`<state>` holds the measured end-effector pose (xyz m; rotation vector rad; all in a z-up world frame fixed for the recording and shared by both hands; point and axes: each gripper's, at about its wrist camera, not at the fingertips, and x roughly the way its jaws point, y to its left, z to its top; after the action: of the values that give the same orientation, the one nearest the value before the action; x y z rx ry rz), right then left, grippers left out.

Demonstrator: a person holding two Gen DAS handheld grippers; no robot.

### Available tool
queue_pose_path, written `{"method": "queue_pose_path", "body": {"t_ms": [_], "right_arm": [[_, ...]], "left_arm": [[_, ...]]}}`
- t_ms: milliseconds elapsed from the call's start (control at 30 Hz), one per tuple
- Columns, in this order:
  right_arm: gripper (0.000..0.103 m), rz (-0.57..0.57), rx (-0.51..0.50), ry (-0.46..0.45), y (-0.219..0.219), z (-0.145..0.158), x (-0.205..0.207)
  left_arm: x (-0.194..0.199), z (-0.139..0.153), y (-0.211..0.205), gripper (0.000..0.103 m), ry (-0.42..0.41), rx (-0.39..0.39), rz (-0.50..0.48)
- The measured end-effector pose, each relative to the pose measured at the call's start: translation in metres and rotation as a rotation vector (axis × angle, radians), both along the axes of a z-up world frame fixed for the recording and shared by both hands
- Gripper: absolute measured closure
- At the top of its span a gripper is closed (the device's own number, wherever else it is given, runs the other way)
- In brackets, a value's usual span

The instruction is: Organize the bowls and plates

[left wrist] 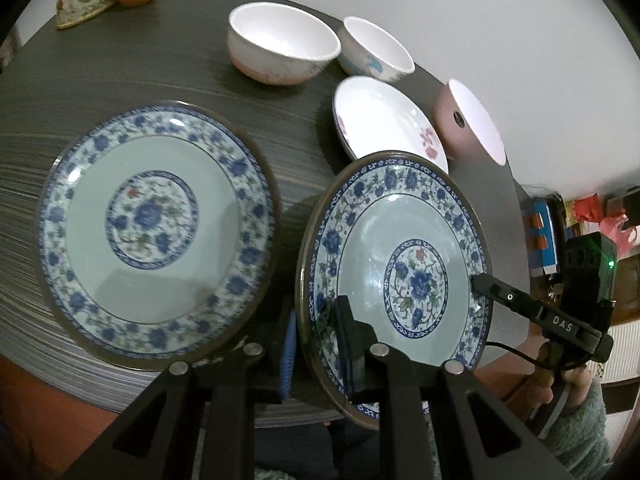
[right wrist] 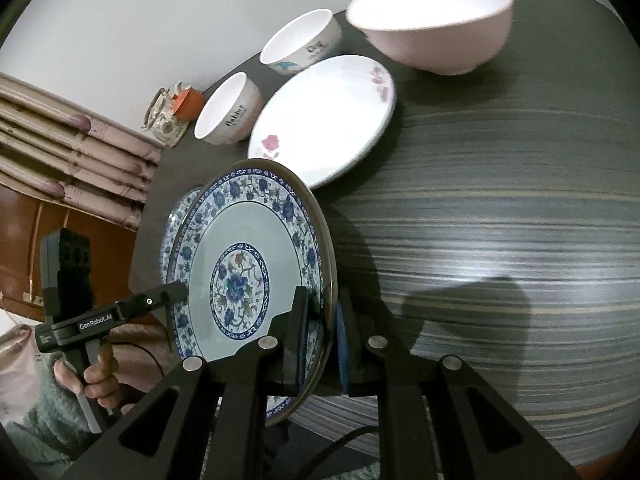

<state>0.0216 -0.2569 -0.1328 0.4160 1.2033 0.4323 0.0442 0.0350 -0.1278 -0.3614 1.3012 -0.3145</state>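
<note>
The dark striped tabletop (right wrist: pixel 500 220) is seen carrying a second blue-patterned plate (left wrist: pixel 156 232) lying flat. One blue-patterned plate (left wrist: pixel 400 276) is held tilted above it, clamped at its rim by both the left tool (left wrist: pixel 316 344) and the right tool (right wrist: pixel 322 332). A white flowered plate (right wrist: pixel 324 120) and three bowls are noted well behind.

Glossy glazed plate (left wrist: pixel 400 240), matt streaked wood-grain table (left wrist: pixel 120 80)
</note>
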Motion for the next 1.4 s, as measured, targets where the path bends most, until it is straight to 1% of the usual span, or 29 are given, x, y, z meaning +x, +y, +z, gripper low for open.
{"method": "queue_pose_path", "body": {"t_ms": [167, 400, 733, 833, 967, 1133, 1400], "right_arm": [[0.090, 0.022, -0.010, -0.011, 0.019, 0.010, 0.007], [0.089, 0.065, -0.006, -0.032, 0.060, 0.024, 0.024], [0.089, 0.125, 0.001, -0.034, 0.121, 0.029, 0.045], [0.089, 0.137, 0.003, -0.027, 0.138, 0.025, 0.050], [0.089, 0.152, 0.003, -0.001, 0.159, 0.014, 0.055], [0.089, 0.165, -0.007, 0.030, 0.174, 0.000, 0.061], [0.089, 0.164, -0.022, 0.065, 0.188, -0.016, 0.072]], "left_arm": [[0.003, 0.011, 0.024, 0.085, -0.019, 0.009, 0.020], [0.005, 0.029, 0.068, 0.085, -0.055, 0.020, 0.074], [0.005, 0.038, 0.132, 0.085, -0.067, 0.041, 0.145], [0.007, 0.036, 0.145, 0.085, -0.061, 0.049, 0.158], [0.009, 0.025, 0.161, 0.084, -0.040, 0.059, 0.181], [0.011, 0.011, 0.175, 0.084, -0.015, 0.054, 0.195], [0.018, -0.005, 0.182, 0.084, 0.014, 0.054, 0.201]]}}
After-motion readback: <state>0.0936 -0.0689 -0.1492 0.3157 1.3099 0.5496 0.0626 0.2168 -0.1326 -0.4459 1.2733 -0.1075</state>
